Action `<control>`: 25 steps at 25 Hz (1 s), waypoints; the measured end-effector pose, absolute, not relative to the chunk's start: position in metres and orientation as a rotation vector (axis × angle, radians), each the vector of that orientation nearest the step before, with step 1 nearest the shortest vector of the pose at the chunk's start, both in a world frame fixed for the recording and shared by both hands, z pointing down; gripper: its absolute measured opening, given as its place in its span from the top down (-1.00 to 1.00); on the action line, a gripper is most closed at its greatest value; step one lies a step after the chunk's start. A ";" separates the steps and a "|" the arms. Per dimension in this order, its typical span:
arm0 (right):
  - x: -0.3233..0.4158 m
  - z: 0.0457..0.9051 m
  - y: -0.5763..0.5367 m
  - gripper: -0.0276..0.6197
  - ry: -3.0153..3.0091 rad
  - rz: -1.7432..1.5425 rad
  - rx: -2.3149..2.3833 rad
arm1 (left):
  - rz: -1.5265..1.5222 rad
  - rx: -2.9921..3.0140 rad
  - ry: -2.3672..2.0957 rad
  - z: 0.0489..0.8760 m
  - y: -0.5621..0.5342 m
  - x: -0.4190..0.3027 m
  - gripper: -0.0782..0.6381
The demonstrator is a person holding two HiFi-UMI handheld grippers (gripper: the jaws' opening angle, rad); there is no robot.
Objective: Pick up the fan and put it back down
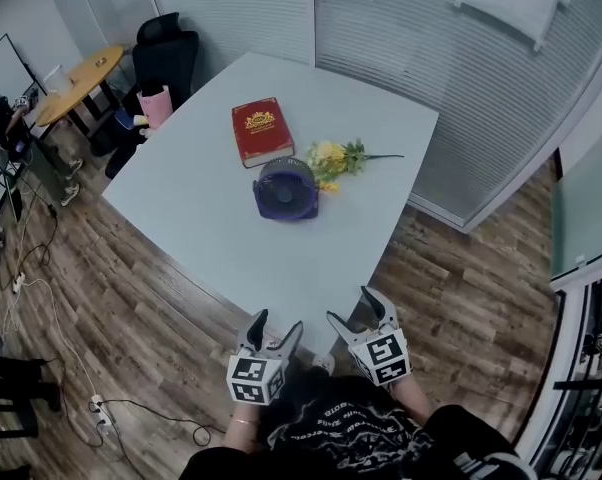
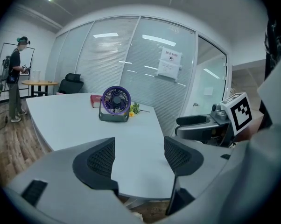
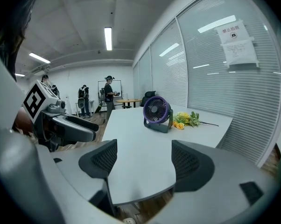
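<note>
Fan (image 1: 286, 189) stands mid-desk (image 1: 211, 218) beside flowers (image 1: 336, 156); my left claw (image 1: 278, 321) and right claw (image 1: 351, 304) hang released, empty, off the near corner.

A small purple fan (image 1: 285, 189) with a round grille and dark grey base stands upright near the middle of the white table (image 1: 211, 218), just beside a red book (image 1: 260, 130) and yellow flowers (image 1: 331, 158).

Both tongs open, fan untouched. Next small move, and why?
Probably extend the right tongs forward toward the purple fan. It stands upright mid-table beside the yellow flowers, well beyond the right and left tongs, both open and empty at the table's near edge.
</note>
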State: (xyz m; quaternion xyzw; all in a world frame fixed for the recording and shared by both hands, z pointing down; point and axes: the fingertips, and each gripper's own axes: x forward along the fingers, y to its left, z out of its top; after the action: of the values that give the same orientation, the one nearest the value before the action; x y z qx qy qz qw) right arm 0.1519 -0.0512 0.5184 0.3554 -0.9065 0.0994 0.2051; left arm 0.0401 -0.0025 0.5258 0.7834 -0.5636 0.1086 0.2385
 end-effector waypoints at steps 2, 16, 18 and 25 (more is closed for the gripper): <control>0.150 0.520 -0.053 -0.18 -2.525 0.284 0.984 | 0.297 2.144 -1.552 0.525 -0.008 0.036 -0.15; 0.136 0.500 -0.128 -0.12 -2.539 0.278 1.077 | 0.372 2.187 -1.607 0.507 -0.082 -0.025 -0.15; 0.131 0.497 -0.145 -0.12 -2.521 0.240 1.082 | 0.423 2.189 -1.612 0.509 -0.095 -0.038 -0.15; 0.114 0.506 -0.204 -0.09 -2.417 0.194 1.108 | 0.555 2.155 -1.644 0.525 -0.149 -0.080 -0.15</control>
State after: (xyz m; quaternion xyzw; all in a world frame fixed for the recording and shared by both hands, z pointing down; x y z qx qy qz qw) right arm 0.1140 -0.2036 0.5059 0.4038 -0.8811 0.0706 0.2358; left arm -0.0803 -0.1492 0.5252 0.7652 -0.5838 0.1972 0.1864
